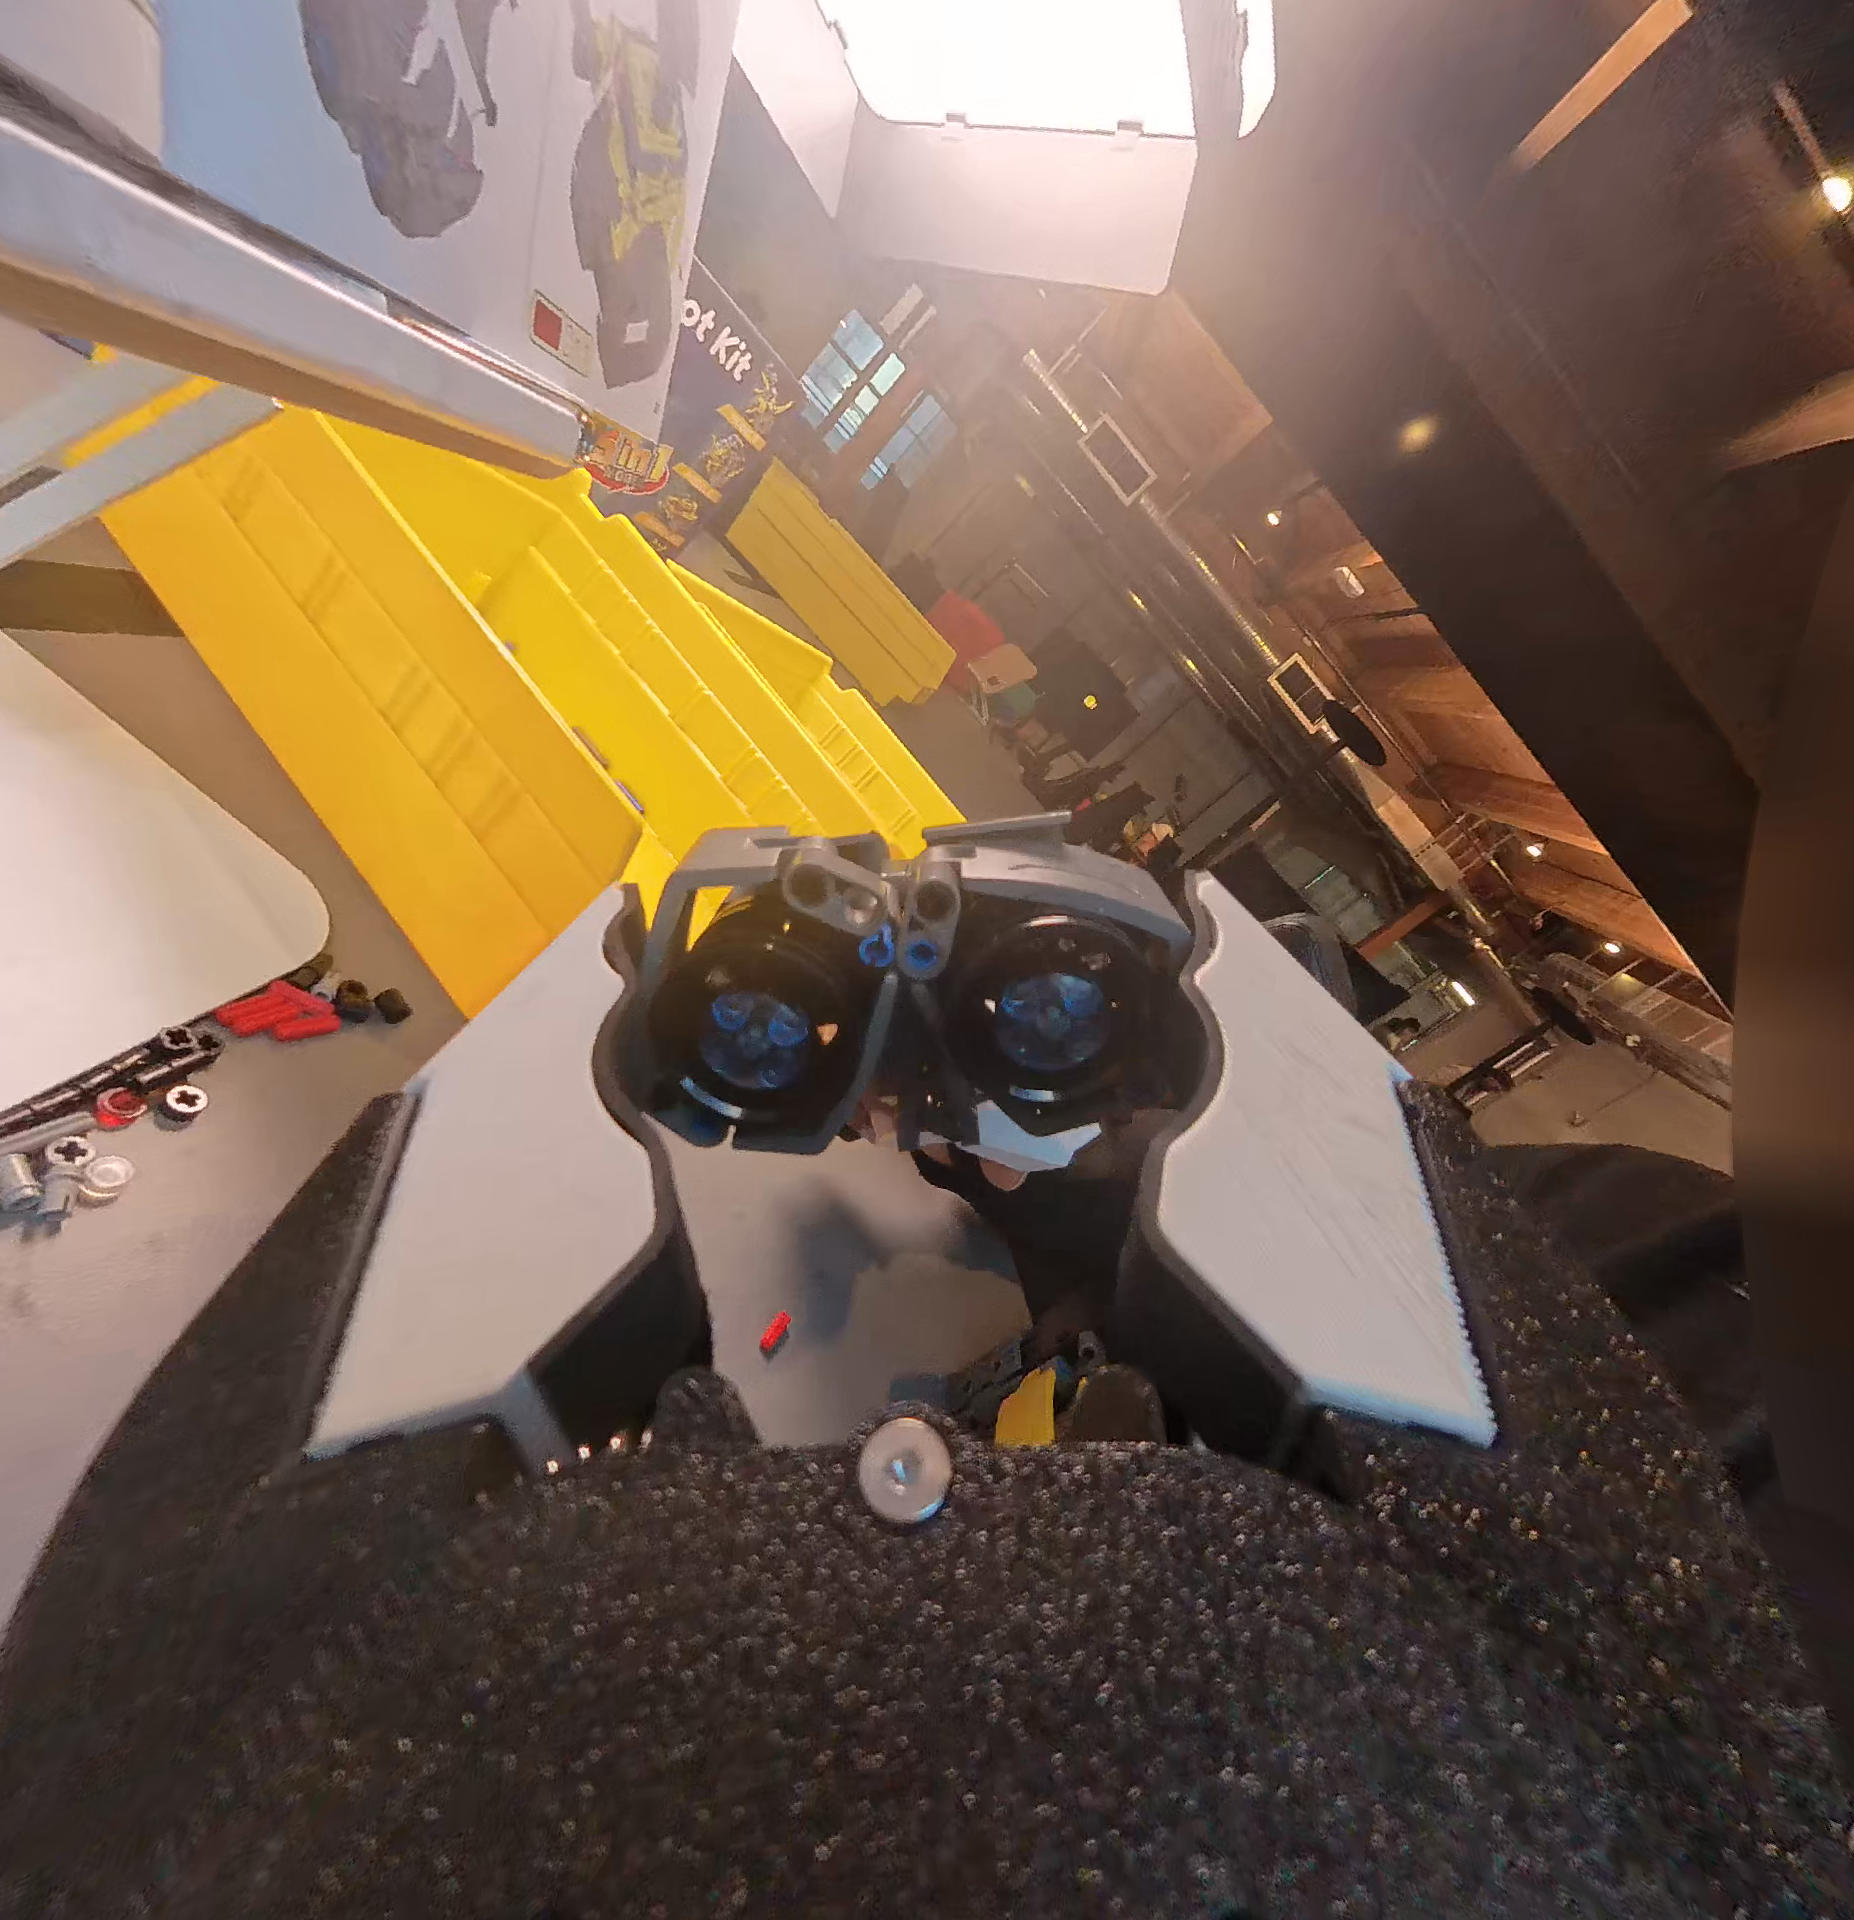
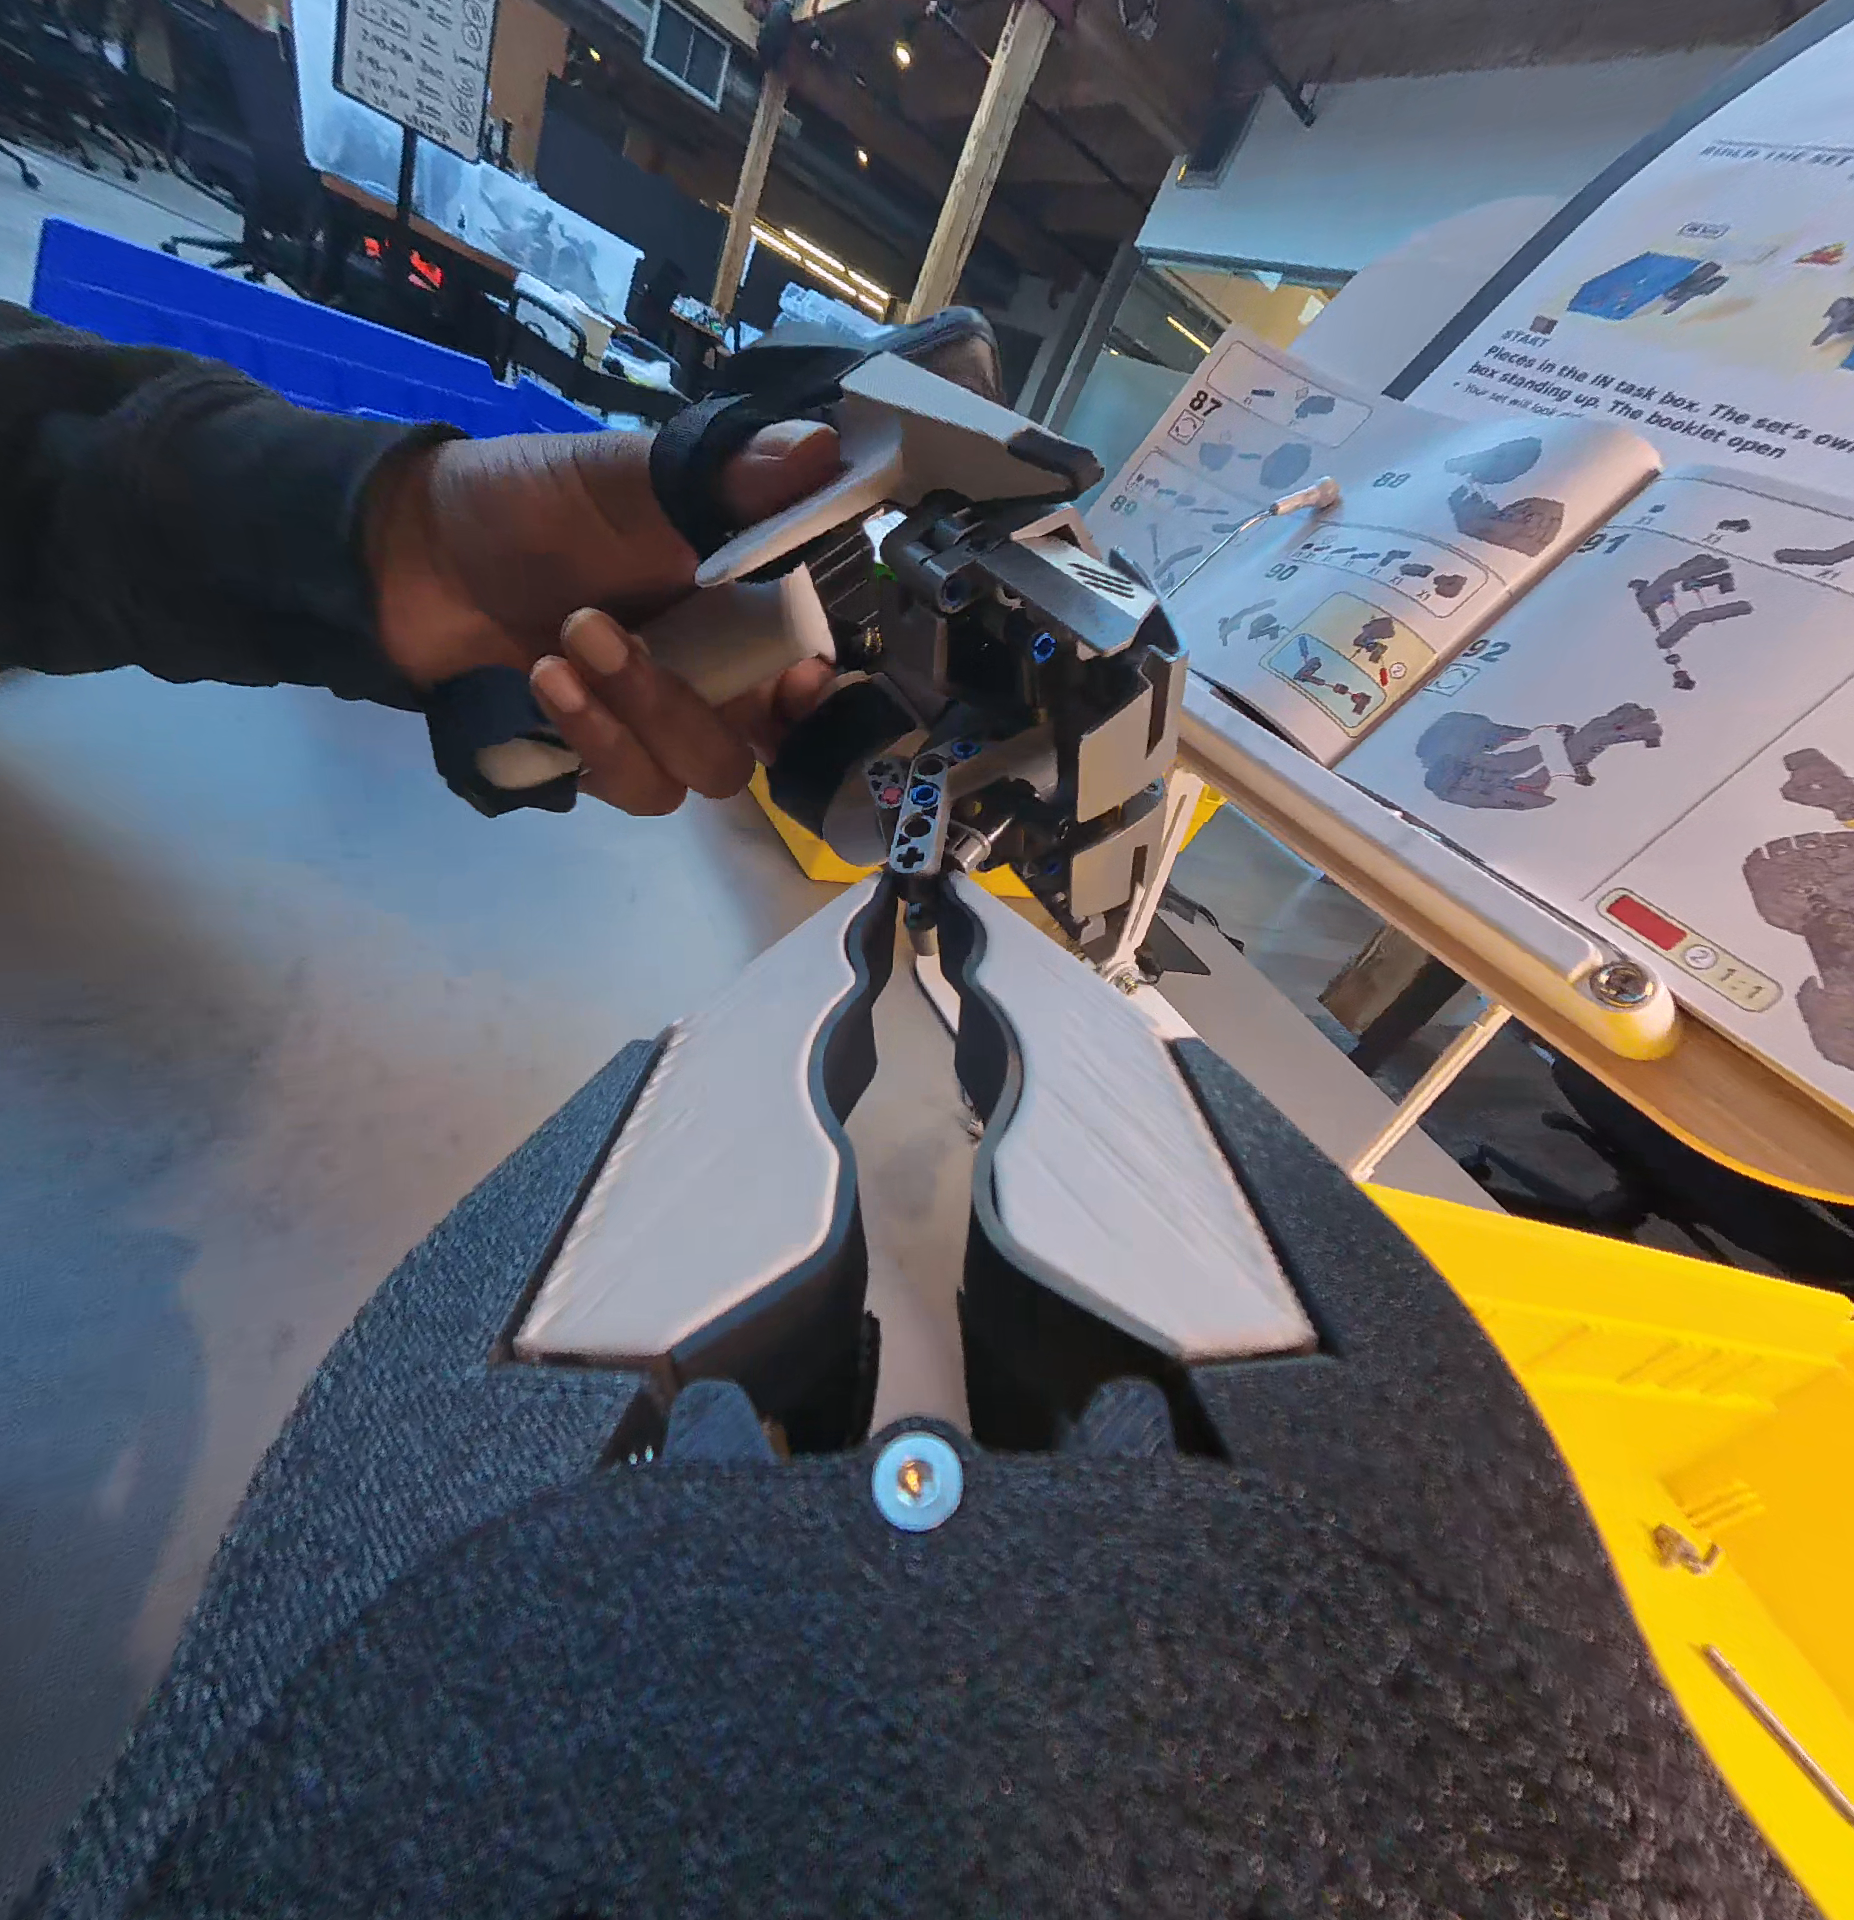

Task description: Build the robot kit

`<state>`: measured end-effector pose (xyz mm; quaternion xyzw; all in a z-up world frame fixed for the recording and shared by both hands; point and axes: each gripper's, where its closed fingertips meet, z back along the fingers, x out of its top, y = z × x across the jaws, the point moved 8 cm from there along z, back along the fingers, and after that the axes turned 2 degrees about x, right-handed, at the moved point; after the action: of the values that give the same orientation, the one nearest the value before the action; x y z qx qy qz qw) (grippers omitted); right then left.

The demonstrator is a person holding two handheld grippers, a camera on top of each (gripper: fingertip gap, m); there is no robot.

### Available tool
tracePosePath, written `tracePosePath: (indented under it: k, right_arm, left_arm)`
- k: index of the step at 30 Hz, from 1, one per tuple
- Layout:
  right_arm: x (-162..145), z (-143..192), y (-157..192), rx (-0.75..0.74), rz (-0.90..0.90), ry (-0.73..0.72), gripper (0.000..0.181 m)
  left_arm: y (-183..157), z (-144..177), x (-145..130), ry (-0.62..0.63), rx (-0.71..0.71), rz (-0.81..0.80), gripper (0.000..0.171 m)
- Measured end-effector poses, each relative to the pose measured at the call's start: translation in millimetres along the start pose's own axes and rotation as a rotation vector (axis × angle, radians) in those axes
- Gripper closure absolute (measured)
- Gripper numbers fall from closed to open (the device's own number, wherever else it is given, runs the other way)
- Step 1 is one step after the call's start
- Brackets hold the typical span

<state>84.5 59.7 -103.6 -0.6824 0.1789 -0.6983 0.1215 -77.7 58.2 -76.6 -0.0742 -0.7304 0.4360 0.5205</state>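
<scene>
over the grey table [image 2: 279, 935], left of the booklet stand [image 2: 1422, 883] and yellow bins [image 1: 403, 665], the left gripper [image 1: 907, 997] has its jaws spread wide around the grey brick model [image 1: 902, 987]. right gripper [image 2: 918, 920] jaws look nearly closed, pinching a small dark piece under the model. loose pins [image 1: 102, 1101] sit well apart; open room on the left.

writing: open booklet [image 2: 1422, 644] on stand, printed step numbers beside diagrams | white sheet [image 2: 1723, 343] behind it, black printed lines | sign board [image 2: 414, 62] top left, small lettering | dark blue box [image 1: 720, 416], white and red lettering
</scene>
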Motion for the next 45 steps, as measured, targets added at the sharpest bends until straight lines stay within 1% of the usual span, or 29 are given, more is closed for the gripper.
tracePosePath:
  k: [6, 13, 19, 28, 45]
  right_arm:
    - [2.9, 4.1, -6.2, -0.005, -0.07, -0.038, 0.172]
    - [5.2, 2.5, 0.7, 0.014, -0.018, -0.033, 0.171]
    - [8.6, 0.6, 5.7, 0.014, 0.01, -0.027, 0.171]
    - [7.6, -2.8, 9.6, 0.028, 0.016, -0.017, 0.171]
    - [7.1, -2.7, 12.2, 0.052, -0.005, -0.024, 0.173]
  left_arm:
    - [-6.6, -4.0, 9.9, 0.019, 0.013, -0.042, 0.074]
    - [-13.5, -3.0, 9.6, 0.042, -0.004, -0.09, 0.074]
    - [-15.7, -3.1, 8.2, 0.022, -0.021, -0.088, 0.074]
    - [-16.0, -3.7, 9.1, 0.014, -0.004, -0.1, 0.075]
    - [-15.1, -1.4, 5.4, 0.005, 0.012, -0.089, 0.074]
